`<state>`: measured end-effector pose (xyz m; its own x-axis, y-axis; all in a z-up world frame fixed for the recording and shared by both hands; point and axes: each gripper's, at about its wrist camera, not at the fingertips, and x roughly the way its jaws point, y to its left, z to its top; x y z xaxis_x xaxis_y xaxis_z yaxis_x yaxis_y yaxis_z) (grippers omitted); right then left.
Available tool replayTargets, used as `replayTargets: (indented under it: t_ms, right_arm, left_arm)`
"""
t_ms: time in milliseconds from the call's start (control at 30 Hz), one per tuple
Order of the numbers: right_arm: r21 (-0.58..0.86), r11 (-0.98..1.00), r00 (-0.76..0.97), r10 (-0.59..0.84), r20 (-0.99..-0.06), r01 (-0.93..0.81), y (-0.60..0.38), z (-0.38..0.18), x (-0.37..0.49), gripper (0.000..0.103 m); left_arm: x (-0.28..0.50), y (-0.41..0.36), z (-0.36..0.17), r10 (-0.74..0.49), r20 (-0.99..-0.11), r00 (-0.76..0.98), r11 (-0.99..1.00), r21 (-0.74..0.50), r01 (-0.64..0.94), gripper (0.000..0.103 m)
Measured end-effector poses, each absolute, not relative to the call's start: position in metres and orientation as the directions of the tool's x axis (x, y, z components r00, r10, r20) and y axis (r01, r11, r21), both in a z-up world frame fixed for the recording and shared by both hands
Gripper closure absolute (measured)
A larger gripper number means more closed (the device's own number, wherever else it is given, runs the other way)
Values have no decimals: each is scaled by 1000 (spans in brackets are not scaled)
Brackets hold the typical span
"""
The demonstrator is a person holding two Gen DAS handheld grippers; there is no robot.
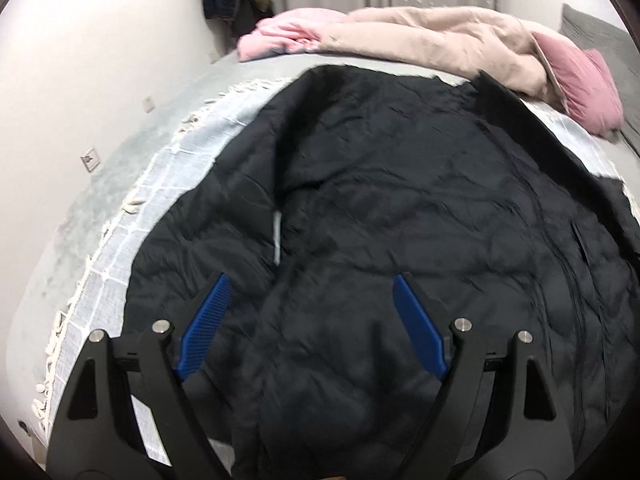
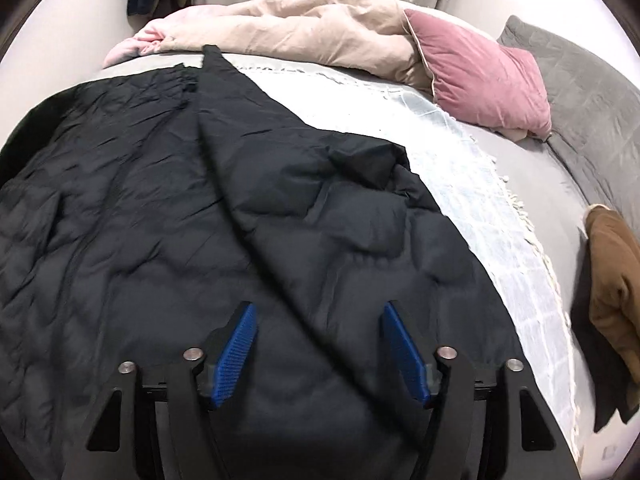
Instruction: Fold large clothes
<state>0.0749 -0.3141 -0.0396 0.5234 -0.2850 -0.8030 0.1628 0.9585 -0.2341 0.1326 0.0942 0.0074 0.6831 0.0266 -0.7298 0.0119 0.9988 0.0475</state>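
Observation:
A large black padded jacket (image 1: 400, 184) lies spread over a pale blue checked throw (image 1: 132, 216) on the bed. In the right wrist view one side of the jacket (image 2: 120, 220) is folded inward, with a long diagonal edge running from the far hem toward me and a sleeve bunched on top. My left gripper (image 1: 311, 280) hovers over the near part of the jacket, jaws wide apart, nothing between the blue pads (image 1: 208, 320). My right gripper (image 2: 319, 307) hangs over the folded flap, its pads (image 2: 236, 352) apart and clear of the cloth.
A beige duvet (image 2: 300, 28) and a pink pillow (image 2: 480, 80) lie across the far end of the bed, with a grey pillow (image 2: 580, 92) at the right. A brown garment (image 2: 616, 280) sits at the bed's right edge. White wall (image 1: 80, 80) runs along the left.

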Motion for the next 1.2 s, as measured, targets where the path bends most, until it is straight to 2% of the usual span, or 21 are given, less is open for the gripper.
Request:
replayTargets:
  t_ms: [33, 133, 233, 500, 567, 667, 700, 733, 800, 1067, 1200]
  right_arm:
    - [-227, 962, 512, -272, -815, 151, -317, -41, 80, 82]
    - [-165, 969, 499, -238, -834, 186, -336, -32, 95, 94]
    - [-187, 951, 521, -293, -801, 247, -359, -9, 110, 96]
    - [-347, 830, 510, -547, -664, 438, -431, 56, 172, 96]
    - [-373, 784, 460, -601, -653, 495, -447, 62, 181, 94]
    - [-294, 760, 443, -597, -669, 580, -466, 75, 174, 84]
    - [-256, 762, 453, -581, -677, 595, -469, 77, 170, 71]
    - [-213, 768, 472, -560, -681, 603, -471, 78, 165, 52]
    - [-147, 782, 514, -526, -678, 606, -472, 77, 155, 39]
    - [113, 823, 625, -325, -709, 557, -441, 59, 88, 39]
    - [282, 805, 691, -205, -693, 522, -412, 39, 46, 33]
  left_arm:
    - [136, 97, 8, 25, -732, 681, 999, 39, 5, 19]
    - [145, 105, 4, 18, -749, 663, 1000, 15, -10, 19]
    - [147, 108, 5, 9, -749, 662, 1000, -1, -13, 19]
    - [163, 112, 0, 23, -755, 655, 999, -5, -40, 19]
    - [165, 109, -2, 25, -761, 649, 999, 4, -35, 19]
    - [164, 106, -3, 54, -756, 653, 999, 46, -28, 19]
    - [163, 105, -2, 67, -749, 659, 998, 63, -30, 19]
    - [163, 105, -1, 75, -743, 665, 997, 73, -31, 19]
    - [163, 105, 3, 87, -732, 676, 996, 86, -36, 19]
    - [170, 125, 1, 143, -749, 647, 990, 104, -97, 19]
    - [179, 148, -11, 149, -778, 611, 985, 62, -161, 19]
